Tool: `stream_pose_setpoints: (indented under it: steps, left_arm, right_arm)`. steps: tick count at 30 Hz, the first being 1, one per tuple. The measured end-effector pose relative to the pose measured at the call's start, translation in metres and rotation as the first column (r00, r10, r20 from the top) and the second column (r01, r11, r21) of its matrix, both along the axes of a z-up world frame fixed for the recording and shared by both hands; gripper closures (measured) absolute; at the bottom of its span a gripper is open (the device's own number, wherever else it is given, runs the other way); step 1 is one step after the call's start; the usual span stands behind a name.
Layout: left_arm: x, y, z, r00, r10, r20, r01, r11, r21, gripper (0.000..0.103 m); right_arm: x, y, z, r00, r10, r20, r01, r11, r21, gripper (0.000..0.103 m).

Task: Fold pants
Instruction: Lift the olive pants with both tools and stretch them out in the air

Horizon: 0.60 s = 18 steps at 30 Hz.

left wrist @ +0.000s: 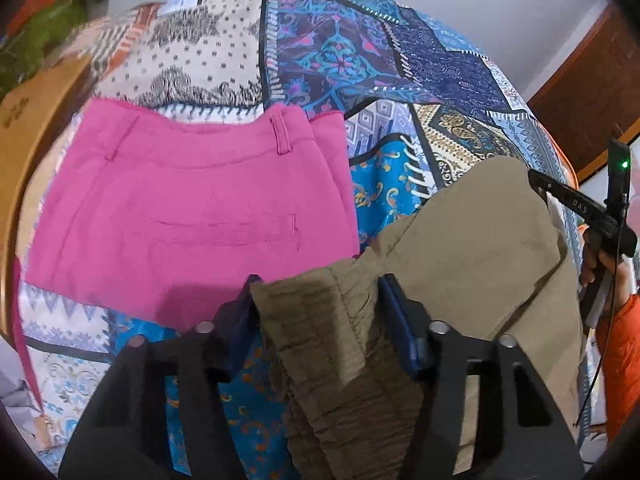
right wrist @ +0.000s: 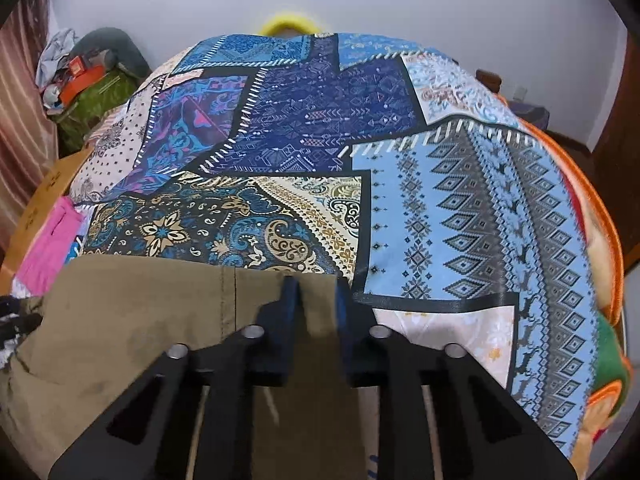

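Note:
Olive-khaki pants point(left wrist: 480, 248) lie on the patterned bedspread point(left wrist: 340, 60). My left gripper point(left wrist: 316, 292) is shut on their gathered elastic waistband, which bunches between the blue pads. The rest of the pants stretch right toward the other gripper's body point(left wrist: 584, 208), seen at the right edge. In the right wrist view the pants point(right wrist: 132, 320) spread across the lower left. My right gripper point(right wrist: 316, 292) is shut on the pants' far edge near a seam.
Folded pink pants point(left wrist: 180, 216) lie on the bedspread left of the khaki pants, also at the left edge in the right wrist view point(right wrist: 52, 240). A wooden board point(left wrist: 36, 120) borders the bed's left side. Clutter point(right wrist: 84, 80) is piled beyond it. An orange blanket point(right wrist: 600, 240) lines the right side.

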<state>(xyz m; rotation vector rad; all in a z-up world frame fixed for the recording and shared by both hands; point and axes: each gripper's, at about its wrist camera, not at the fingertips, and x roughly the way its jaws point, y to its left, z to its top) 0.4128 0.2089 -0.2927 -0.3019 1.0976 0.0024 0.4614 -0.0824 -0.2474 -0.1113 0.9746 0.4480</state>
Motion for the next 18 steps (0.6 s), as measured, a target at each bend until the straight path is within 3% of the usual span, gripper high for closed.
stream_pose_setpoints:
  steps: [5,8,15,18]
  left_arm:
    - [-0.001,-0.008,0.026,0.999,-0.017,0.027,0.013,0.992,0.129,0.053]
    - [-0.004,-0.013,0.057,0.996,-0.018,0.082,0.003,0.983,0.182,0.056]
    - [-0.023,-0.030,0.146,0.967,-0.031,0.254,-0.028,0.974,0.224,0.056]
    - [-0.033,-0.042,0.169,0.956,-0.051,0.288,-0.024,0.968,0.250,0.056]
  right_arm:
    - [-0.010,0.004,0.021,0.995,-0.011,0.096,0.016,0.999,-0.049,0.092]
    - [-0.011,0.000,0.050,0.989,-0.024,0.146,0.029,0.999,-0.027,0.093]
    - [-0.027,-0.019,0.135,0.958,-0.069,0.279,0.061,0.997,0.037,0.093]
    - [-0.043,-0.033,0.168,0.946,-0.088,0.313,0.067,0.995,0.075,0.093]
